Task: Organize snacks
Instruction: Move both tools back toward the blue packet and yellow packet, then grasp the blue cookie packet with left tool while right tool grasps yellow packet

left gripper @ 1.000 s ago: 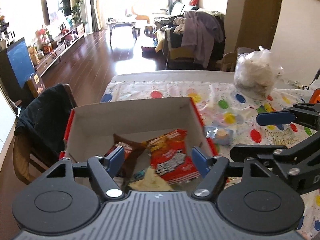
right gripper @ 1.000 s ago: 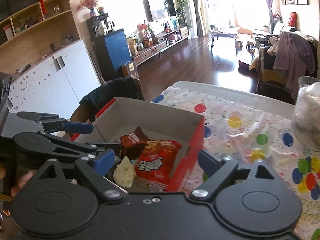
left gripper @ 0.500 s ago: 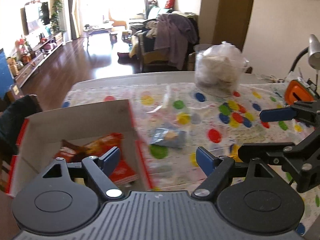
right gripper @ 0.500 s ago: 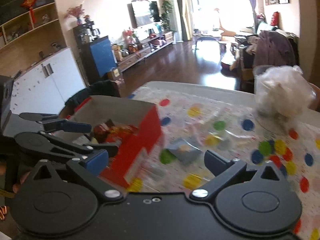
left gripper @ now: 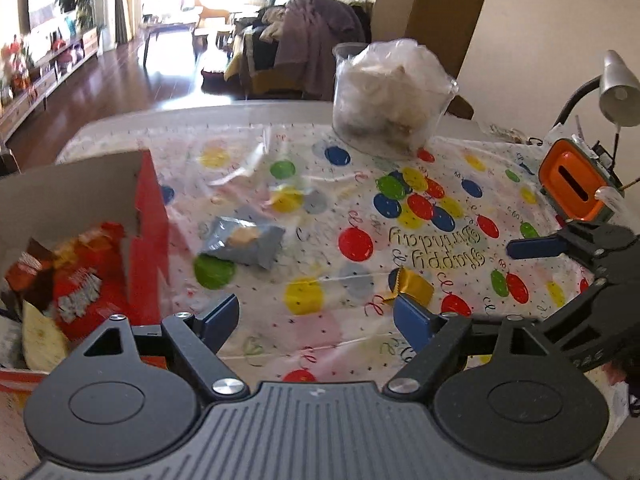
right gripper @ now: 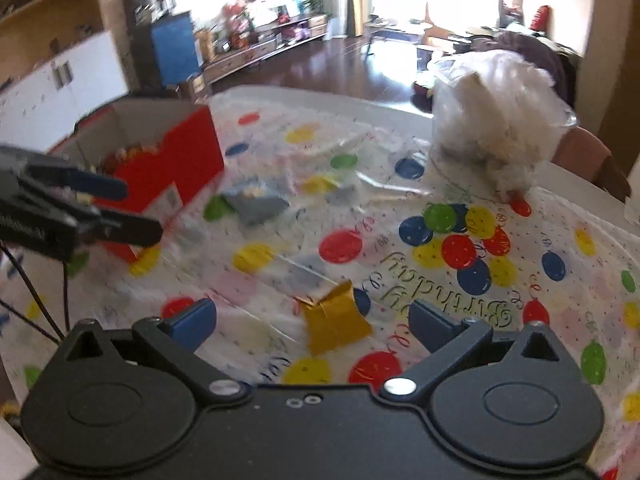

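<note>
**A:** Where the table is covered by the balloon-print birthday tablecloth (left gripper: 400, 216), what sits on it, biggest first?

**B:** At the left edge stands the open cardboard box (left gripper: 148, 216) with red outer walls. Inside it lie a red snack bag (left gripper: 86, 296), a brown packet (left gripper: 30, 268) and a pale wedge-shaped packet (left gripper: 40, 336), piled together. At the far side of the table is a clear plastic tub (left gripper: 390, 96) stuffed with white crumpled material. An orange-rimmed container (left gripper: 572, 184) sits at the right edge under a grey desk lamp (left gripper: 618, 88).

**A:** And the loose snacks?

**B:** A grey-blue snack packet (left gripper: 244, 240) lies flat on the cloth just beside the box's red wall, outside it. A small gold-wrapped snack (right gripper: 334, 318) lies nearer the camera, well apart from the box, beside the "Happy Birthday" lettering.

**A:** How do the grippers stand?

**B:** The left gripper (left gripper: 316, 314) hangs over the bare cloth just past the box's near corner; its blue pads have just been spreading apart, with nothing between them. The right gripper (right gripper: 312, 320) is also gaping wide, its jaws having just been opening. In the right wrist view the gold snack shows in the gap between the pads (right gripper: 192, 318), touched by neither. The picture is blurred there, so whether the gripper is down at the snack's level I cannot tell.
</note>
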`<state>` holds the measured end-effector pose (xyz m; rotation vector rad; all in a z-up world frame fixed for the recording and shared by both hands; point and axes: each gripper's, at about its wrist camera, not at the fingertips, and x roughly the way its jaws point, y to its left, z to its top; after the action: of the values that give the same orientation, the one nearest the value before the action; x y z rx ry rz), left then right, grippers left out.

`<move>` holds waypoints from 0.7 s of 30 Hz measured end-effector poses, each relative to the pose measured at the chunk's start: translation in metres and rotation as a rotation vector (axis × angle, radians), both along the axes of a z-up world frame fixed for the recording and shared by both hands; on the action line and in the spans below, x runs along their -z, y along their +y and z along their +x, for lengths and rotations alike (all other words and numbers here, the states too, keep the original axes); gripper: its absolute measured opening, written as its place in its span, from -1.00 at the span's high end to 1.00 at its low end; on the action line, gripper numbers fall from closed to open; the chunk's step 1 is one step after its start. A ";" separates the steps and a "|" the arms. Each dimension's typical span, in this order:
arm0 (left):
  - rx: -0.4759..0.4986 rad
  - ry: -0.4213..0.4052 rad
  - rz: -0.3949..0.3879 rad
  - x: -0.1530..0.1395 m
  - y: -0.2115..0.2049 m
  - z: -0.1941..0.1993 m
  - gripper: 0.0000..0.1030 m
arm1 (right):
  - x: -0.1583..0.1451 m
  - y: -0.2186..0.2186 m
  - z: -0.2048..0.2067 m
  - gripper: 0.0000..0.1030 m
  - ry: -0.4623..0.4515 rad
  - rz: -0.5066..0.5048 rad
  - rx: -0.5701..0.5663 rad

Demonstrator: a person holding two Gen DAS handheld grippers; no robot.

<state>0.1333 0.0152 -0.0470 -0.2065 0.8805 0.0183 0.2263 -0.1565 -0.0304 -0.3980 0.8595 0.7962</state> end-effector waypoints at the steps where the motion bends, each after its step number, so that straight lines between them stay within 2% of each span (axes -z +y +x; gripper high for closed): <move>1: -0.017 0.018 -0.016 0.002 -0.001 0.004 -0.64 | 0.006 0.000 0.004 -0.97 0.007 -0.016 -0.021; 6: -0.088 0.065 -0.044 0.011 -0.011 0.026 -0.64 | 0.035 0.005 0.024 -0.87 0.053 -0.085 -0.108; 12: -0.216 0.130 -0.097 0.021 -0.001 0.054 -0.64 | 0.065 0.020 0.044 -0.59 0.073 -0.142 -0.158; 16: -0.303 0.159 -0.119 0.025 0.012 0.075 -0.64 | 0.074 0.028 0.054 -0.39 0.087 -0.163 -0.215; 21: -0.411 0.192 -0.173 0.031 0.030 0.101 -0.64 | 0.077 0.036 0.052 -0.34 0.073 -0.180 -0.317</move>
<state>0.2340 0.0448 -0.0775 -0.5523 1.0190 0.3502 0.2785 -0.1203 -0.1072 -0.6788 0.9525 1.0336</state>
